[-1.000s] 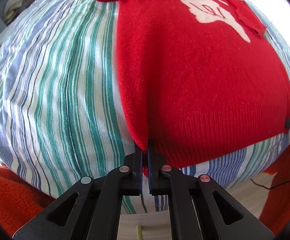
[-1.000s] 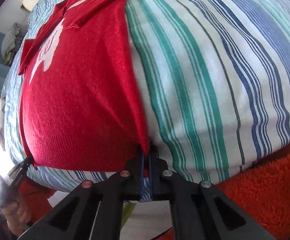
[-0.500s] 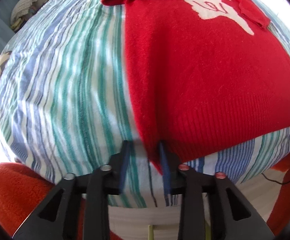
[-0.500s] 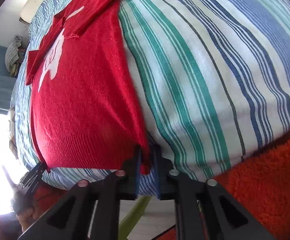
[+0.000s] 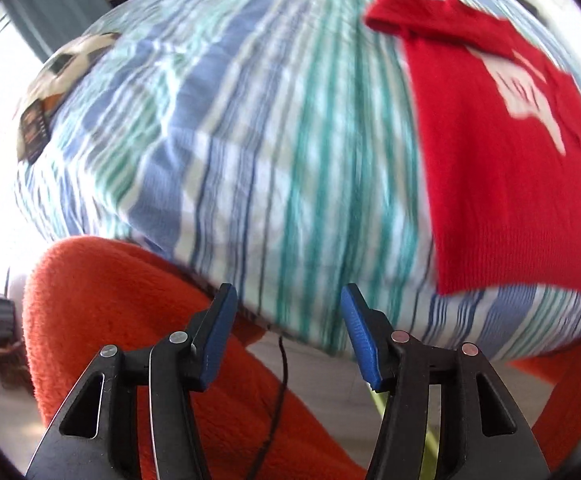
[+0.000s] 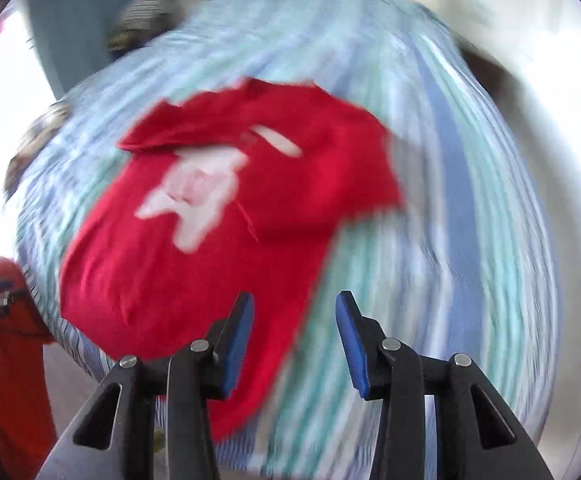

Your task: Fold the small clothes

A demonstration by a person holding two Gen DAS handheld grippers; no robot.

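Note:
A small red sweater [image 5: 502, 184] with a white print lies flat on the striped bedsheet [image 5: 250, 152], its sleeves folded in near the far end. It also shows in the right wrist view [image 6: 226, 240], blurred by motion. My left gripper [image 5: 288, 312] is open and empty, off to the left of the sweater's hem, at the bed's near edge. My right gripper [image 6: 294, 320] is open and empty, raised above the sweater's near right hem corner.
The striped sheet [image 6: 450, 240] covers the whole bed. An orange fleece blanket [image 5: 122, 320] hangs at the near edge below the left gripper. A patterned cushion [image 5: 50, 92] sits at the far left. A thin black cable [image 5: 278, 392] hangs by the floor.
Both grippers have let go of the sweater's hem corners and opened wide. The left one has swung left off the sweater; the right one has lifted and pulled back.

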